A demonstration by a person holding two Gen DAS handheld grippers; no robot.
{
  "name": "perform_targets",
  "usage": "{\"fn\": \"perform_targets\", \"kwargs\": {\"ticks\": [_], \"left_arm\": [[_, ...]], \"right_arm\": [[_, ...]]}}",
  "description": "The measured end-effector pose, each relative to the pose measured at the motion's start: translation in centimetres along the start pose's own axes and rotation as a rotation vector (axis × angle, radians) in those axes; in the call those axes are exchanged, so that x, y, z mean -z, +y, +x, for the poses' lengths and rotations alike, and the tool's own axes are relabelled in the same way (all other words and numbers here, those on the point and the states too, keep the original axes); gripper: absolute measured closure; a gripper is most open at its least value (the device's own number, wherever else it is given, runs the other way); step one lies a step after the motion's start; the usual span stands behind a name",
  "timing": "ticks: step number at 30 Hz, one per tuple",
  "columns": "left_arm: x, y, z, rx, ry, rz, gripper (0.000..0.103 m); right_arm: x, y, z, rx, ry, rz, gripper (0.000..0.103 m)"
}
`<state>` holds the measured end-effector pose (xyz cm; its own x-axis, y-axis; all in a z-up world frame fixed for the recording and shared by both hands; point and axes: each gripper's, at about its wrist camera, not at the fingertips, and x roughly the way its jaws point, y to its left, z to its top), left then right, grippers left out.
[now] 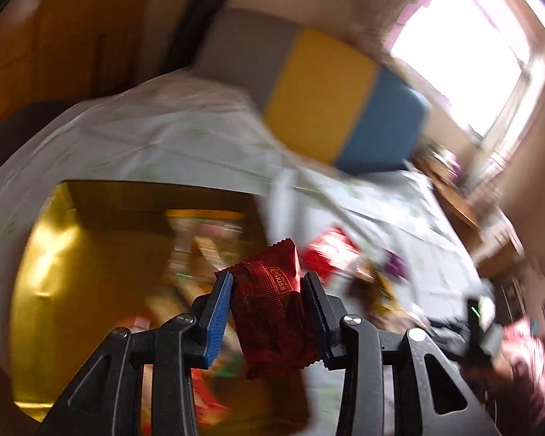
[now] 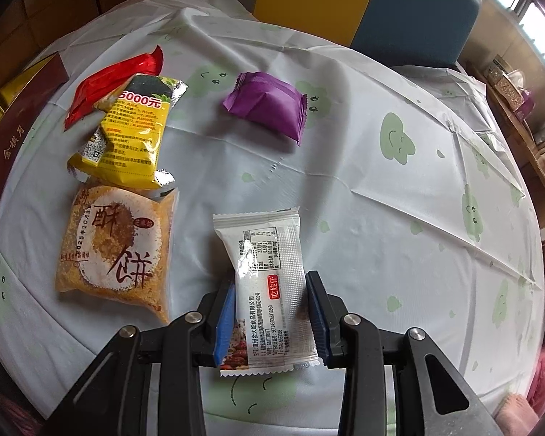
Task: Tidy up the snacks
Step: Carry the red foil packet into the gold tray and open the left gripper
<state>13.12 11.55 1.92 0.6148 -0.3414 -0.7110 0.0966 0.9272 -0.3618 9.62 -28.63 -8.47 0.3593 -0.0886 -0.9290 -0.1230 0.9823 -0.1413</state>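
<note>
In the left wrist view my left gripper (image 1: 267, 290) is shut on a dark red snack packet (image 1: 272, 305) and holds it in the air beside the open gold box (image 1: 54, 272), which has several snacks in it. The view is blurred. In the right wrist view my right gripper (image 2: 270, 301) is shut on a white snack packet (image 2: 269, 283) just above the table. On the cloth lie a purple packet (image 2: 269, 107), a red packet (image 2: 105, 80), a yellow packet (image 2: 134, 134) and an orange pastry packet (image 2: 116, 247).
A white tablecloth with green prints (image 2: 399, 200) covers the table. The box's dark red lid (image 2: 7, 138) stands at the left edge. A yellow and blue chair (image 2: 414, 11) stands behind the table. A wooden shelf (image 2: 516, 116) with small items is at the right.
</note>
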Motion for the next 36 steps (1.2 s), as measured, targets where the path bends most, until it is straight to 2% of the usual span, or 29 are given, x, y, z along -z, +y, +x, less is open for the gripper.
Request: {"fn": "perform_targets", "kwargs": {"ticks": [4,7,11,16,22,28,36], "left_arm": [[-2.6,6.0,2.7,-0.067,0.053,-0.14,0.063],[-3.5,8.2,4.8,-0.119,0.083,-0.171,0.063],[-3.9,9.5,7.8,-0.169,0.132,-0.173,0.063],[-4.5,9.6,10.9,-0.198,0.16,-0.149,0.062],[-4.3,10.0,12.8,-0.236,0.204,-0.163,0.062],[-4.3,10.3,12.2,-0.238,0.182,-0.185,0.059],[-3.9,9.7,5.3,-0.254,0.013,-0.204,0.058]], "right_arm": [[0.0,0.0,0.0,-0.001,0.0,0.001,0.066],[0.0,0.0,0.0,-0.003,0.001,0.003,0.066],[-0.1,-0.1,0.1,-0.007,0.002,0.009,0.065],[-0.1,-0.1,0.1,-0.007,0.002,0.008,0.065],[-0.1,-0.1,0.1,-0.006,0.002,0.009,0.065],[-0.1,-0.2,0.2,-0.006,0.001,0.012,0.065],[-0.1,-0.2,0.2,-0.003,0.001,0.009,0.065]]}}
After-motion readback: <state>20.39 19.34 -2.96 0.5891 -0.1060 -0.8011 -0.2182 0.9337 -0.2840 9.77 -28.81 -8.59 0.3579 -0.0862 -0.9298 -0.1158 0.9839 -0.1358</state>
